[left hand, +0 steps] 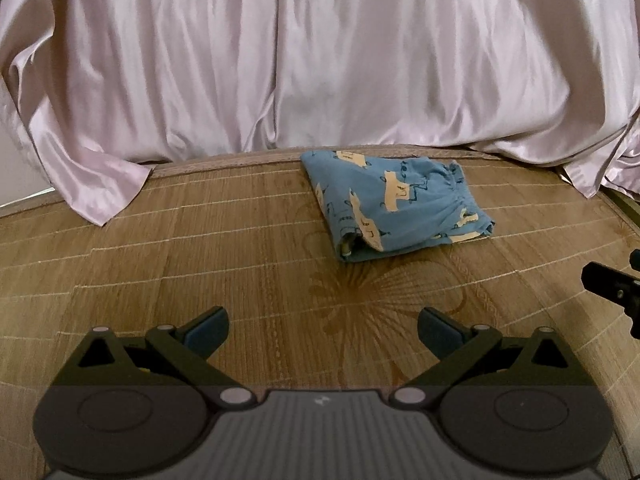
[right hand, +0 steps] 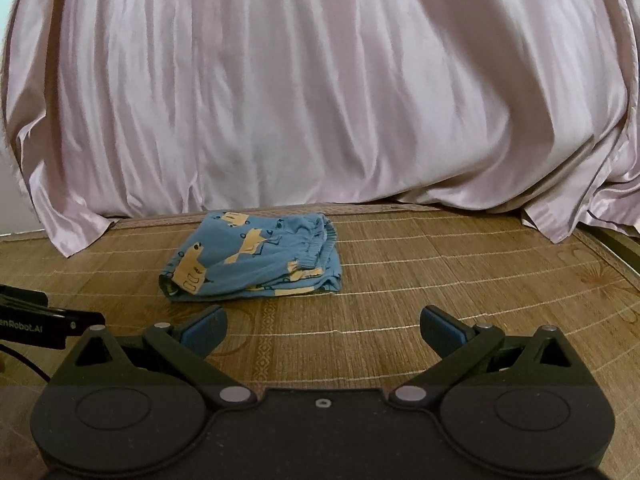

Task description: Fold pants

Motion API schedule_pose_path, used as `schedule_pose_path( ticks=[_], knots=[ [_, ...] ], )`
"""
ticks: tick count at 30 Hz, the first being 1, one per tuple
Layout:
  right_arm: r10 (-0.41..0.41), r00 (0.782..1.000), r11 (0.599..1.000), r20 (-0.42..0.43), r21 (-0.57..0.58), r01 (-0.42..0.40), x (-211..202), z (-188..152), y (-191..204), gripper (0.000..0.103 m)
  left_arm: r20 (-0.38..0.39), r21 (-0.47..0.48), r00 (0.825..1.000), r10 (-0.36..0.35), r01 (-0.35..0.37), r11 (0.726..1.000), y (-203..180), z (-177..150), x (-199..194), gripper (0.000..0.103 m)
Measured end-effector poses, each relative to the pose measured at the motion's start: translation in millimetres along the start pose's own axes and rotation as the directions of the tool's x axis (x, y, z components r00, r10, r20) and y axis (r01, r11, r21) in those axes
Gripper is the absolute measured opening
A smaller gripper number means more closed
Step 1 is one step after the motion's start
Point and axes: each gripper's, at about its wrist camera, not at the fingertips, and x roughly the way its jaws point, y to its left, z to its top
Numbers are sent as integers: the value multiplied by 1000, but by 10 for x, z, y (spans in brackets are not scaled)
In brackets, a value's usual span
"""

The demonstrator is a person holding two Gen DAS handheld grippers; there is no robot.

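Pants [left hand: 394, 208] lie folded into a compact bundle on the mat [left hand: 200, 260], well toward its far edge, just short of the curtain [left hand: 320, 52]. Blue cloth with pale yellow vehicle prints. The elastic waistband is gathered along the bundle's right side; a folded edge faces the near left corner, where layers gape slightly. Nothing touches the pants.

Left gripper [left hand: 322, 330] hovers over the mat on the near side of the pants, well apart from them. Jaws spread wide, blue pads facing each other, only bare mat between them. It holds nothing. The pants sit ahead and a little right of its centre line.

Right gripper [right hand: 323, 326] is also on the near side of the pants, somewhat closer to them. Jaws equally wide, nothing held. In its view the pants [right hand: 256, 256] sit ahead and left of centre, the near edge of the bundle just beyond the left fingertip.

Each gripper shows at the edge of the other's view: the right gripper [left hand: 614, 286] as a black part at the right edge of the left wrist view, the left gripper [right hand: 36, 318] as a black body with white lettering at the left edge of the right wrist view.

Mat: woven, tan, pale cross lines, faint floral pattern near the pants. Curtain [right hand: 320, 100]: pale pink, glossy, hanging in folds behind the pants, hems resting on the mat [right hand: 440, 288] at far left and far right.
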Motion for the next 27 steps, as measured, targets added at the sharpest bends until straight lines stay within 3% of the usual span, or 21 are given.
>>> schedule_pose_path(
  ticks=[14, 19, 27],
  knots=[
    [7, 1000, 1000, -16, -8, -7, 27, -19, 8, 102, -8, 0, 1000, -2, 2, 1000, 13, -23, 5, 103],
    [8, 1000, 1000, -19, -10, -8, 30, -28, 21, 102, -59, 15, 998, -5, 6, 1000, -6, -15, 23, 103],
    [16, 1000, 1000, -25, -18, -16, 37, -36, 36, 102, -44, 30, 999, -25, 26, 999, -9, -52, -9, 103]
  ],
)
